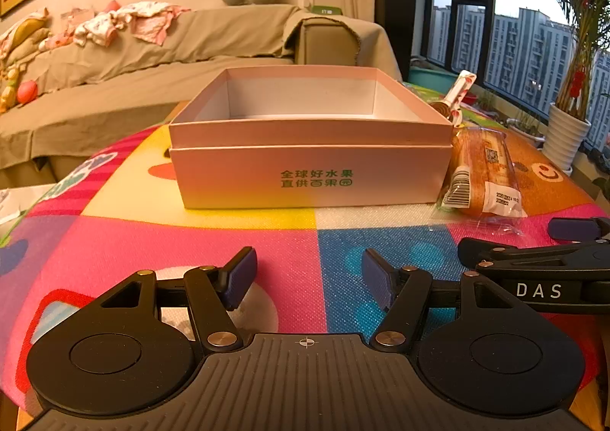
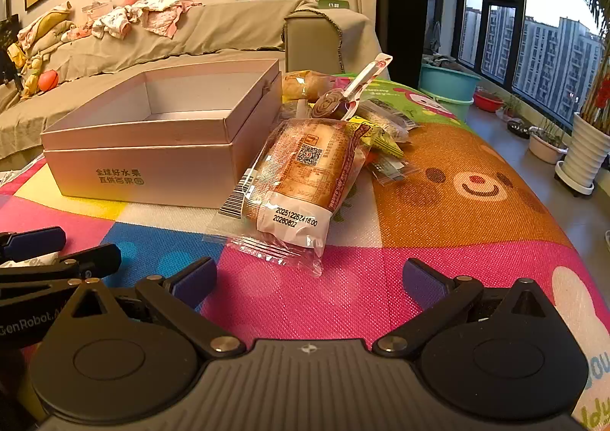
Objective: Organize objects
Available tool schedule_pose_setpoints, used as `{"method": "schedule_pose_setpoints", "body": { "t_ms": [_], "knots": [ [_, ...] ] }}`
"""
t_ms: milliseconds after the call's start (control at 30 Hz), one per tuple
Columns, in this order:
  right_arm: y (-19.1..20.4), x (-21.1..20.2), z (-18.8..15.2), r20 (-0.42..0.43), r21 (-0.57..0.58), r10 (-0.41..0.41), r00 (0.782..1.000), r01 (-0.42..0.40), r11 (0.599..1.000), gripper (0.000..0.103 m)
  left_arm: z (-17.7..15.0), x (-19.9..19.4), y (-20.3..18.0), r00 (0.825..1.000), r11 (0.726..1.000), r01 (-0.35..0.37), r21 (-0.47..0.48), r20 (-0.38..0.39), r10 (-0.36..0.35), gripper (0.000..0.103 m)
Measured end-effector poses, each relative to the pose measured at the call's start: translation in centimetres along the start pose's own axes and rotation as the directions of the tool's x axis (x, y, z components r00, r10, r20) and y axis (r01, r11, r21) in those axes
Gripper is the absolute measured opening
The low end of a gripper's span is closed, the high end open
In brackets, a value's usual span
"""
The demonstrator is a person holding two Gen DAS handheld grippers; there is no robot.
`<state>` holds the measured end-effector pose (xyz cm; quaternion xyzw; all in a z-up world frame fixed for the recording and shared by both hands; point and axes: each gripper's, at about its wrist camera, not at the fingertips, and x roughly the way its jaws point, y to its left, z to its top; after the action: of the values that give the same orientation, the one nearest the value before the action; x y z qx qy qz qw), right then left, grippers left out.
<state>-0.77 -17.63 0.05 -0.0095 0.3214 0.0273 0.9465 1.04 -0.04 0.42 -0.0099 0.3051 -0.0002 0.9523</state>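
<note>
An open, empty pink cardboard box (image 1: pixel 310 179) with green lettering stands on the colourful mat; it also shows in the right wrist view (image 2: pixel 152 164). A wrapped bread loaf (image 2: pixel 301 172) lies just right of the box, seen too in the left wrist view (image 1: pixel 482 168). Behind it lie several small snack packets (image 2: pixel 381 133), a swirl lollipop (image 2: pixel 328 103) and another wrapped bun (image 2: pixel 305 84). My left gripper (image 1: pixel 309 274) is open and empty, low over the mat in front of the box. My right gripper (image 2: pixel 309 278) is open and empty, just short of the loaf.
The mat (image 2: pixel 457 202) covers a table whose edge curves off to the right. A sofa (image 1: pixel 171 50) with clothes stands behind. A teal basin (image 2: pixel 448 82), a white plant pot (image 2: pixel 587 153) and windows are on the right.
</note>
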Motion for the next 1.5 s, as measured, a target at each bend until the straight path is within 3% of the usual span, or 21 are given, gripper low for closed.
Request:
{"method": "schedule_pose_setpoints", "body": {
  "t_ms": [1500],
  "knots": [
    [0.27,0.37,0.2,-0.001,0.019,-0.021,1.0,0.021,1.0,0.103,0.02,0.01,-0.07,1.0,1.0,-0.001,0.008,0.001,0.001,0.068]
  ]
}}
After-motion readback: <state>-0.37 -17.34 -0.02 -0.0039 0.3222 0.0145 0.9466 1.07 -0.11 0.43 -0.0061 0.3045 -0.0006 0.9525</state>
